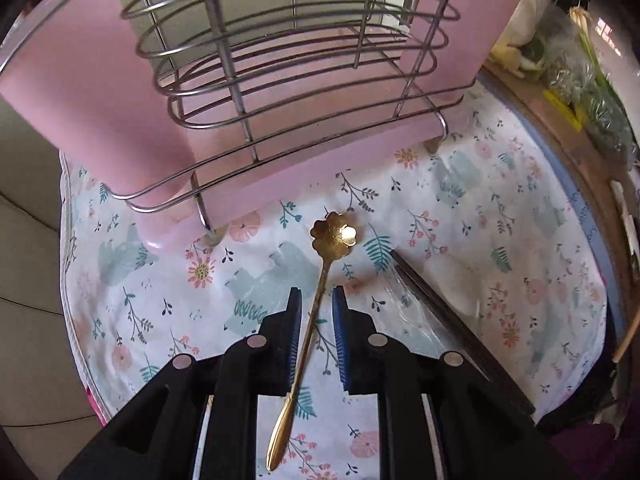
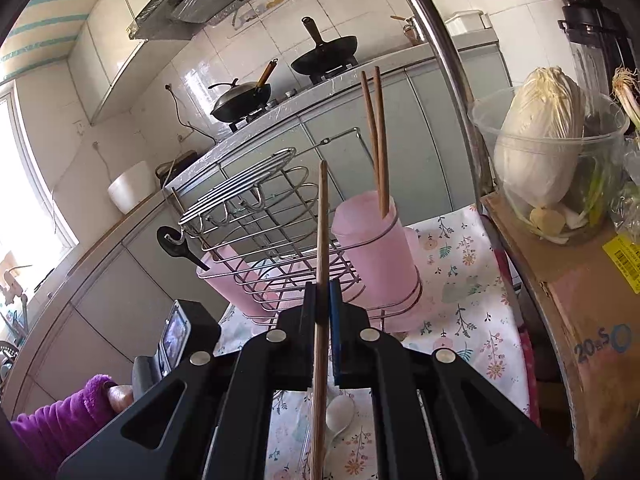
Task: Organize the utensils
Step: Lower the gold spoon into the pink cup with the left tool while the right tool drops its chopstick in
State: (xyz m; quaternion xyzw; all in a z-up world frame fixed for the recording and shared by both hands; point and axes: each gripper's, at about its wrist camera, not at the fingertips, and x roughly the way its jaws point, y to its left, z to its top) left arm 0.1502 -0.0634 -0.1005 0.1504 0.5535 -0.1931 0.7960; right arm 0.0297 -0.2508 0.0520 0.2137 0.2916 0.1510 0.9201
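The jaws of the left gripper stand a little apart, their blue pads either side of the thin stem of a gold metal spoon with a flower-shaped bowl without pressing on it. The spoon lies flat on the floral-printed white cloth, bowl toward the wire rack, handle running back under the gripper. The jaws of the right gripper are clamped on a single brown wooden chopstick, held nearly upright before the chrome wire utensil rack. In the rack's right-hand pink plastic cup stand two more wooden chopsticks. A dark chopstick lies on the cloth beside the gold spoon. A white spoon rests on the cloth beneath the right gripper. A purple sleeve shows at lower left.
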